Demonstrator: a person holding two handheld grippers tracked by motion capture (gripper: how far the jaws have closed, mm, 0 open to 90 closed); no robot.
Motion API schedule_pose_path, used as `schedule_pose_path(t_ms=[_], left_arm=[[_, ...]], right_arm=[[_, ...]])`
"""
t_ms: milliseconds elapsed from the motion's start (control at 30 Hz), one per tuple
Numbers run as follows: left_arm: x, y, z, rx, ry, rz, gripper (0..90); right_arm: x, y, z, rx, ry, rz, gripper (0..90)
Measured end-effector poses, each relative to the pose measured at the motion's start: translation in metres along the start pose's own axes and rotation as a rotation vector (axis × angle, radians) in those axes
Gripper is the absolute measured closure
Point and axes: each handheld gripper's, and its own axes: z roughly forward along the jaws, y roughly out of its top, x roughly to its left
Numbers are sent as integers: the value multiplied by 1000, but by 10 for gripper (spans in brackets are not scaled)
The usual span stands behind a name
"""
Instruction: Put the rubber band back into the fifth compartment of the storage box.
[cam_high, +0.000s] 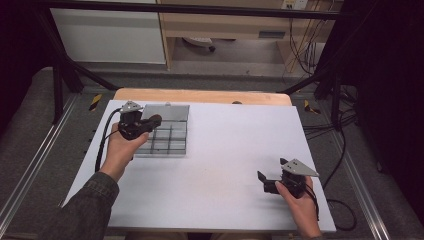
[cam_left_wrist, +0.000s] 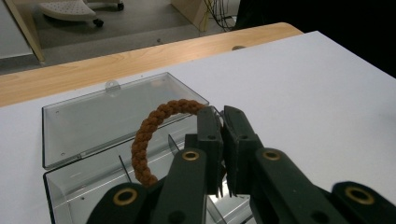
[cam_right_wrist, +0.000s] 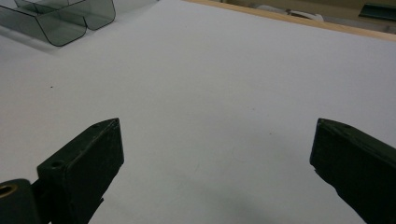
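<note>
- Left claw clenched on a brown braided cord loop, pinched at one end, the rest arching up and left of the jaws.
- Loop held just above the clear box, over its near divided cells; open lid lying flat behind, toward the wooden edge.
- In the high view, left claw over the box at the far left of the white desk.
- Right claw released, jaws spread wide, nothing between them, resting low over bare desk; in the high view near the front right, well apart from the box.
- Step in hand, by judgement: placing the loop into a cell of the box, at the lowering stage, not yet let go.
- Next move calls for: lowering so the hanging end drops inside one cell and not across a divider, then opening the jaws and lifting clear.
- Risk: springy loop catching on a divider wall or straddling two cells; thin box sliding if nudged.
- Which cell lies directly beneath: cannot tell.
</note>
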Motion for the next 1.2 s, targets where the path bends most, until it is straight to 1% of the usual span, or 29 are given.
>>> schedule_pose_path(t_ms=[167,267,500,700,867,1200], left_arm=[[0,-2,5,7,-6,-2,856],[-2,-3,7,17,-8,9,856],[-5,-6,10,31,-12,15,856],[-4,-9,12,38,-10,12,855],[-2,-11,14,53,-5,17,855],[-2,-18,19,73,-7,12,855]], right_arm=[[0,0,0,3,1,0,32],[0,0,1,4,3,-1,32],[0,0,0,3,2,-1,32],[0,0,0,4,2,-1,32],[0,0,0,3,3,-1,32],[0,0,0,2,3,0,32]])
